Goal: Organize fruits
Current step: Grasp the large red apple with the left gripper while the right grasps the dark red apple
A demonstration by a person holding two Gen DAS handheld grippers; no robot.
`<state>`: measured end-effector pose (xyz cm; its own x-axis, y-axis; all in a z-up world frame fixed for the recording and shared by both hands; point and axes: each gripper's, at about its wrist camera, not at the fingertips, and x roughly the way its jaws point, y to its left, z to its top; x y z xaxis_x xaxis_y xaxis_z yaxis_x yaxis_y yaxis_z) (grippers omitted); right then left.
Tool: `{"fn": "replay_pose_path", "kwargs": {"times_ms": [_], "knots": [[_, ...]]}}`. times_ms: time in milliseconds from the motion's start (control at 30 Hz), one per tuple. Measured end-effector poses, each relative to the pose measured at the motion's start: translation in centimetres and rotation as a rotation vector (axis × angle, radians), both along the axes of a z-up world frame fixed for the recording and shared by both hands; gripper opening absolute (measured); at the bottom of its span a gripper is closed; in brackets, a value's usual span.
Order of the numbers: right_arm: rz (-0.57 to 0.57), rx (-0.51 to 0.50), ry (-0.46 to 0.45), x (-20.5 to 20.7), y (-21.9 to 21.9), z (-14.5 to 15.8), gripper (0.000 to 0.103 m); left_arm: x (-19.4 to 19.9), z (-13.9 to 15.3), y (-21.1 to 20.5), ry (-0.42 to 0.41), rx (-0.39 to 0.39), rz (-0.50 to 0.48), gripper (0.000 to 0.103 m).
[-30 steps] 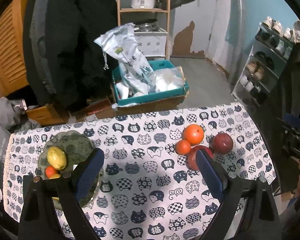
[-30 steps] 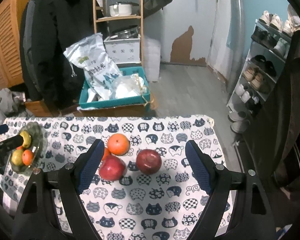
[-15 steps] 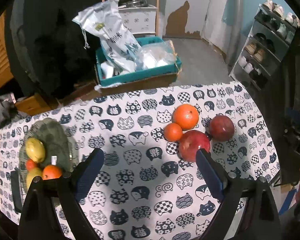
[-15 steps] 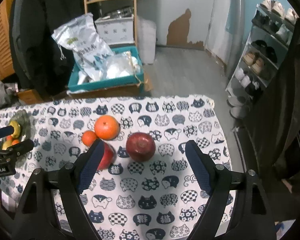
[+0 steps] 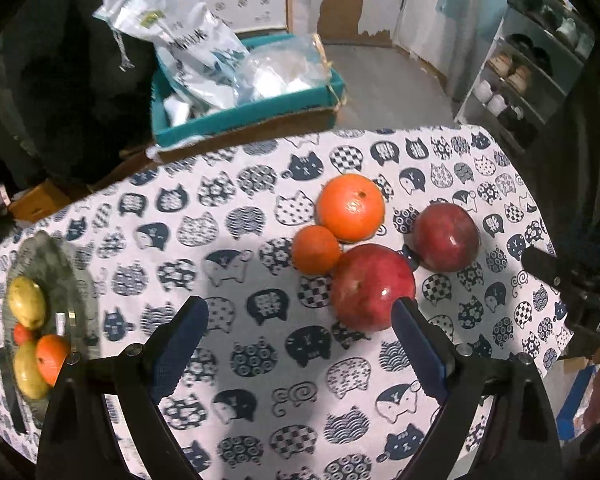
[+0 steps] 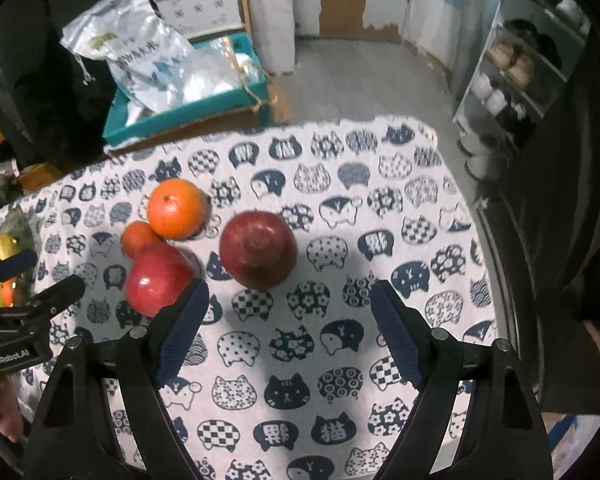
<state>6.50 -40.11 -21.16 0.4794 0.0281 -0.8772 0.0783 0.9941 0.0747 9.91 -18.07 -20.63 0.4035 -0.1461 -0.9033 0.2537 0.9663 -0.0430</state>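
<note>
On the cat-print tablecloth lie a big orange, a small orange, a bright red pomegranate and a darker red pomegranate, clustered together. My left gripper is open and empty, just in front of the bright pomegranate. My right gripper is open and empty, just in front of the darker pomegranate; the bright pomegranate and big orange are to its left. A green plate at far left holds yellow-green fruits and a small orange.
A teal box with plastic bags stands on the floor behind the table. A shoe rack is at the right. A dark coat hangs at the back left. The table's right edge is near the pomegranates.
Both grippers have moved forward and down toward the fruit cluster, which now looks larger. The left gripper has shifted right, away from the plate. Both stay open.
</note>
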Motion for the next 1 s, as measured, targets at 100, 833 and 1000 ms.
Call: {"fn": "replay_pose_path", "kwargs": {"times_ms": [100,833,1000], "knots": [[-0.01,0.007,0.031,0.3,-0.4,-1.1,0.083,0.8,-1.3,-0.7,0.042,-0.028,0.01,0.094],[-0.067,0.028,0.096,1.8,-2.0,-3.9,0.083,3.6,-7.1,-4.2,0.199,-0.106,0.039,0.094],[-0.075,0.038,0.093,2.3,-2.1,-3.9,0.083,3.7,-8.2,-3.8,0.241,-0.167,0.049,0.087]]}}
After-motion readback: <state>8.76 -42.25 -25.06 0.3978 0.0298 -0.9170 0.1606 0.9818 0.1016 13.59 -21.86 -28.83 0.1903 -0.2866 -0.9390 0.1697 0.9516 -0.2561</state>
